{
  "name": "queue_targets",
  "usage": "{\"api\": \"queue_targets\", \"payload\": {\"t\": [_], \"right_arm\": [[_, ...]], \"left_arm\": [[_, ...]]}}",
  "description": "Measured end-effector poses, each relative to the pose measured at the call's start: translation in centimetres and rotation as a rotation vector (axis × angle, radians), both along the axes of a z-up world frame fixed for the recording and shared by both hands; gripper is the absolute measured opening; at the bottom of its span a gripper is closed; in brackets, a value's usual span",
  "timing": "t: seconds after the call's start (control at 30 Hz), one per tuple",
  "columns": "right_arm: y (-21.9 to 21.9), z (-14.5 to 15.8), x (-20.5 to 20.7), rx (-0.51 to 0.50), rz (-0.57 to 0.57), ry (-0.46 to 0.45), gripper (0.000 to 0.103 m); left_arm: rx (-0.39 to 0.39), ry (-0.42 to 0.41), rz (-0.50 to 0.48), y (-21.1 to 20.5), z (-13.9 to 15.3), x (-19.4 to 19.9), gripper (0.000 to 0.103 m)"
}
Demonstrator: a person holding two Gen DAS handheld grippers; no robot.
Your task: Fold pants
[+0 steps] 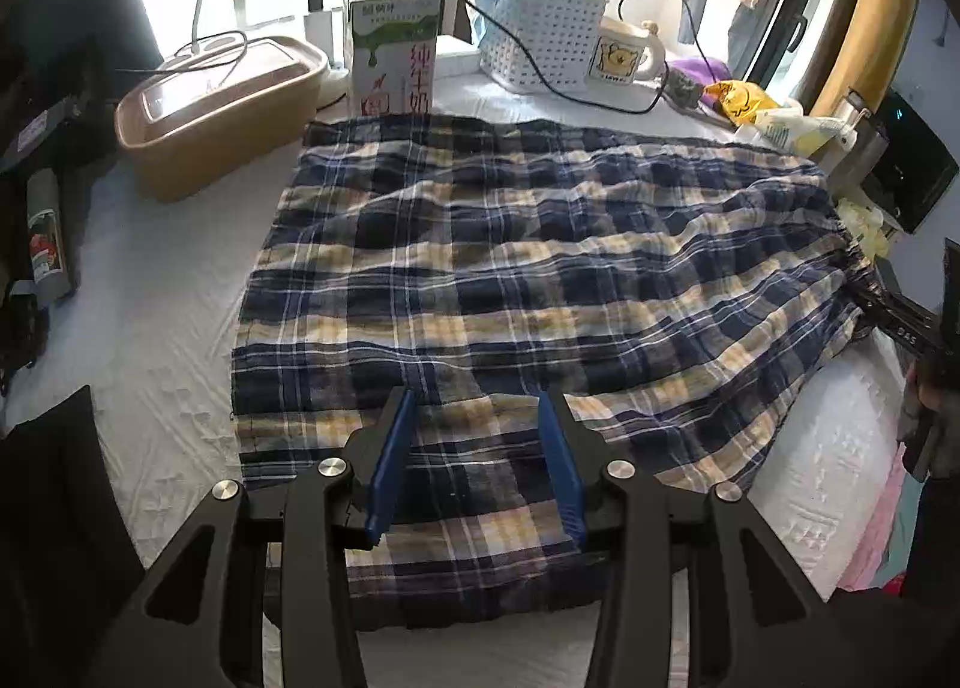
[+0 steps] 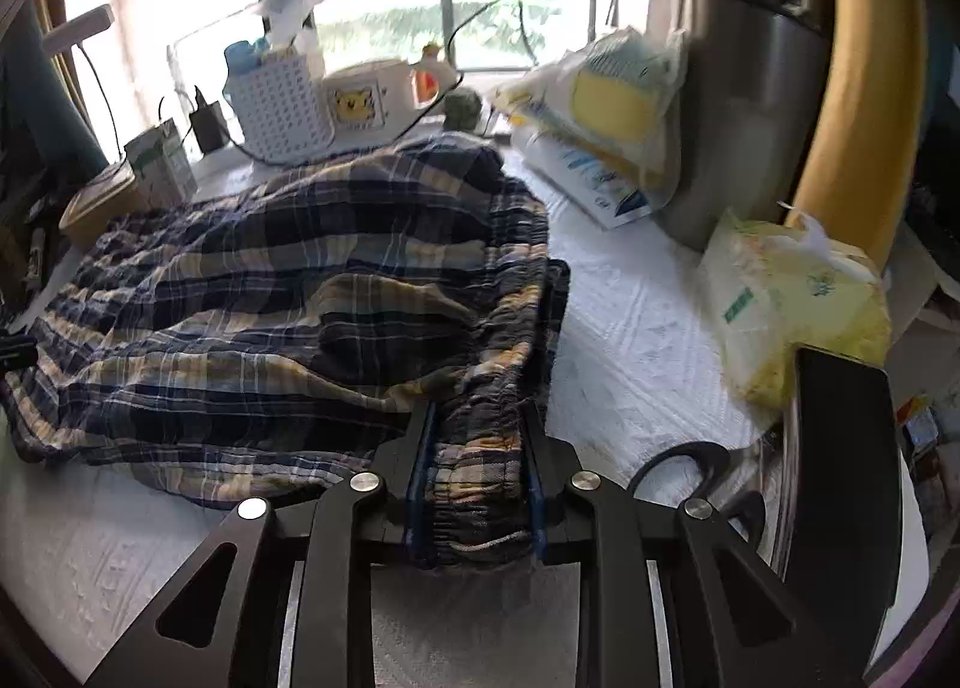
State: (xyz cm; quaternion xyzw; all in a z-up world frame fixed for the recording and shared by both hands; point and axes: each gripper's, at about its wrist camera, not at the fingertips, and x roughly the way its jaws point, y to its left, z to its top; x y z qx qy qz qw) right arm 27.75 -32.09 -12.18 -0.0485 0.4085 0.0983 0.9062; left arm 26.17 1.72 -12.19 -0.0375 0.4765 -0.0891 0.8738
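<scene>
Pants (image 1: 510, 268) of crinkled cotton in a navy, cream and white plaid lie spread across the white textured cloth of the table (image 1: 150, 328), reaching from just under both sets of tongs out toward the clutter by the window. They look already doubled, one leg laid over the other, though the layers are rumpled and I cannot tell how neatly the edges meet.

On the left, the tongs (image 1: 477, 466) hang over the near hem edge with their blue pads spread apart; plaid cloth shows between them, but the pads do not press on it. Across at the other end, the right tongs (image 2: 477, 478) are pinching the gathered elastic waistband (image 2: 480, 502), which bunches up between the pads, a pale drawstring showing at its lower edge.

Beyond the fabric, far from the tongs, stand a green-and-white milk carton (image 1: 393, 52), a white perforated plastic basket (image 1: 540, 43) and a tan lidded tub (image 1: 216, 106), crowding the far edge.

To my eye the job is partly done: the lengthwise fold seems made, and the cross folds are still to come. The left tongs would have to grip their end first, and the creases want smoothing.
</scene>
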Motion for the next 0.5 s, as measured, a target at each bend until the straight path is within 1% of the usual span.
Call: {"api": "queue_targets", "payload": {"t": [0.03,0.07,0.1,0.13,0.3,0.43,0.5], "right_arm": [[-0.1,0.2,-0.2,-0.006,-0.013,-0.002,0.048],[-0.3,0.4,-0.4,-0.006,-0.028,-0.011,0.059],[-0.6,0.6,-0.7,0.004,-0.035,-0.016,0.077],[-0.9,1.0,-1.1,0.02,-0.043,-0.019,0.08],[-1.8,2.0,-2.6,0.056,-0.073,0.0,0.08],[-1.5,1.4,-3.3,0.151,-0.076,0.082,0.08],[-0.7,0.8,-3.7,0.175,-0.063,0.109,0.08]], "left_arm": [[0.002,0.001,-0.002,0.0,0.0,0.0,0.042],[0.005,0.001,-0.006,0.0,0.0,0.0,0.042],[0.007,0.0,-0.008,0.0,0.0,0.0,0.042],[0.009,-0.004,-0.008,0.0,0.1,0.0,0.042],[0.013,-0.03,0.023,1.0,0.6,0.0,0.042],[0.023,-0.064,0.064,2.2,1.2,-0.1,0.042],[0.026,-0.076,0.087,3.1,1.4,-0.4,0.042]]}}
